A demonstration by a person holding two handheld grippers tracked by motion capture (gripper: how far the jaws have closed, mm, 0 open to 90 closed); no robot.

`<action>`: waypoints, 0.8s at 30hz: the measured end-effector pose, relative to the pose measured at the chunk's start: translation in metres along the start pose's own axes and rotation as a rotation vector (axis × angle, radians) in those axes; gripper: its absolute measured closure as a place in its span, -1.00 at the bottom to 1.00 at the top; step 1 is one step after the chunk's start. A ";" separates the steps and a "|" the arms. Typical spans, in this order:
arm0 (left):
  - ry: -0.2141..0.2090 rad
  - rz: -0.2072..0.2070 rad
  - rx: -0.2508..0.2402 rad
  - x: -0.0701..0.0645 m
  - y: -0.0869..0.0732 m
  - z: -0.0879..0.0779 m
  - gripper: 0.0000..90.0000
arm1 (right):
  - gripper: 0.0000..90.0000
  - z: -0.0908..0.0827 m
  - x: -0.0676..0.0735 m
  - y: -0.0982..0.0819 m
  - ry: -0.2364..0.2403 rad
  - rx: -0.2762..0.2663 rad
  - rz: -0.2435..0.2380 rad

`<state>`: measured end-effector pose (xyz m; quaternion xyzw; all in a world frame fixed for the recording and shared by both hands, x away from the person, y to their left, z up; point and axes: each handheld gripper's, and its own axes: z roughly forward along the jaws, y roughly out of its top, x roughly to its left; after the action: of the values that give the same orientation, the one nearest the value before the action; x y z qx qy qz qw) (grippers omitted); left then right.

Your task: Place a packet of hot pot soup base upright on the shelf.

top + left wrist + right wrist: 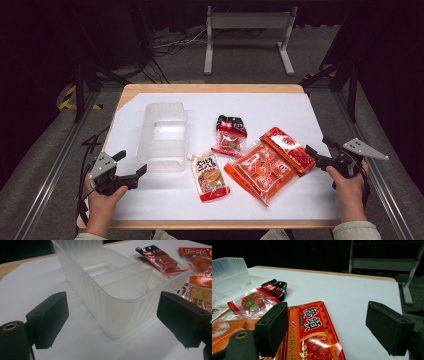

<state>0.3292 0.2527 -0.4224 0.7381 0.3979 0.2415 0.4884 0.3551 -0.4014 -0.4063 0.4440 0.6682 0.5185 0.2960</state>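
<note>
A translucent plastic bin (164,134) with inner dividers stands left of centre on the white table top (280,107). Beside it lie a small red and black snack packet (230,135), a spouted pouch (210,176), a large orange packet (259,171) and a red packet with Chinese characters (289,148). My left gripper (131,165) is open near the bin's front left corner; in the left gripper view the bin (117,290) stands between and beyond the jaws. My right gripper (319,151) is open just right of the red packet (314,332).
A white metal frame (247,30) stands on the floor behind the table. Cables (170,42) lie on the floor at the back left. The wooden table edge (210,88) shows along the far side.
</note>
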 end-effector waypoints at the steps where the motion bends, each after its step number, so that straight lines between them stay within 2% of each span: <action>1: 0.000 0.000 0.001 0.000 0.000 0.000 -0.75 | -0.57 0.001 -0.001 0.000 -0.004 0.004 0.003; 6: 0.002 0.002 0.002 0.000 0.000 0.000 -0.75 | -0.59 0.003 -0.006 -0.001 -0.028 0.007 0.013; 8: 0.003 0.004 0.004 0.000 0.000 0.001 -0.75 | -0.58 0.004 -0.006 -0.001 -0.059 0.021 -0.001; 10: 0.003 0.006 0.005 0.000 -0.001 0.001 -0.75 | -0.42 0.006 -0.006 -0.002 -0.077 0.036 -0.013; 16: 0.005 0.004 0.004 0.000 -0.001 0.001 -0.75 | -0.39 0.011 -0.007 -0.008 -0.081 0.108 -0.004; 24: 0.005 0.006 0.009 0.000 -0.002 0.002 -0.75 | -0.47 0.018 -0.011 -0.013 -0.061 0.189 0.048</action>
<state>0.3297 0.2520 -0.4249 0.7408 0.3979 0.2434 0.4833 0.3715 -0.4041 -0.4249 0.5013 0.6941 0.4461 0.2606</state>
